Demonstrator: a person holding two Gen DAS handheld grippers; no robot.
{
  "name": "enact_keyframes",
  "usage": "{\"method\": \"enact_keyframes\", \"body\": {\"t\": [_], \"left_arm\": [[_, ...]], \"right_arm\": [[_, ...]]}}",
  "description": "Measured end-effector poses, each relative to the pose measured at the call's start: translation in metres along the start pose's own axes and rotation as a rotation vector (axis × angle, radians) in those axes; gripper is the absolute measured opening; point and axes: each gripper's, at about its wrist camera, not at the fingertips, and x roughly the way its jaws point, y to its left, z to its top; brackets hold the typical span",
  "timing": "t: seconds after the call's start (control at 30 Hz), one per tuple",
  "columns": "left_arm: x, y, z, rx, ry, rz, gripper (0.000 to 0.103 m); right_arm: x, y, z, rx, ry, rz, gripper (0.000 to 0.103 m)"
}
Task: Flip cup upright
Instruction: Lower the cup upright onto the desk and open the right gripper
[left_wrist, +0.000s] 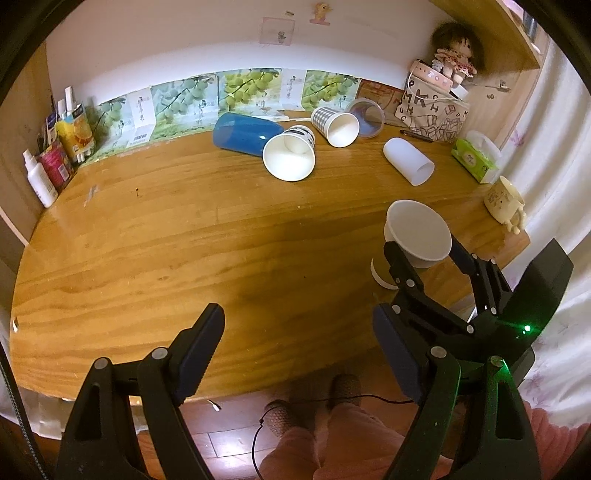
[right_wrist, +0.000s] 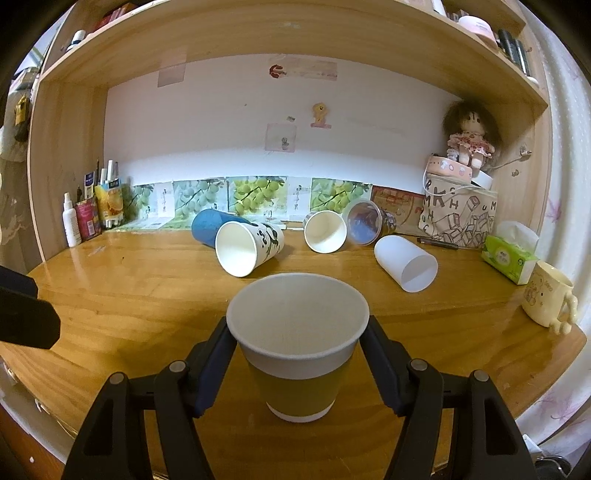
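Your right gripper has its two fingers pressed against the sides of the paper cup, which stands upright, mouth up, low in the centre of the right wrist frame, its base on or just above the wooden desk; contact there is hard to judge. In the left wrist view the same cup sits at right centre with the right gripper around it. Your left gripper hangs spread wide at the bottom of its frame, holding nothing, over the desk's near edge. Farther back, across the middle of the right wrist frame, lie five tipped cups: a blue cup, a panda-print cup, a checked cup, a clear cup and a white cup. A cream mug stands at the right edge.
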Motion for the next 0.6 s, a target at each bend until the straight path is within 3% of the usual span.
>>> {"method": "enact_keyframes", "body": {"t": [0.07,0.13,0.33,0.6], "left_arm": [[-0.001,0.0,-0.002,-0.01,0.001,-0.004,0.085],[-0.002,-0.001,-0.005,-0.022,0.005,-0.014,0.085],[-0.001,-0.002,-0.014,-0.085,0.037,-0.03,0.085],[0.008,0.001,-0.026,-0.223,0.098,0.042,0.085]], "right_arm": [[0.001,0.0,0.0,-0.005,0.019,0.0,0.072],[0.002,-0.001,-0.001,-0.011,0.043,0.002,0.081],[0.0,0.001,-0.007,-0.048,0.125,0.006,0.082],[-0.018,-0.013,-0.018,-0.043,0.377,0.054,0.082]]}}
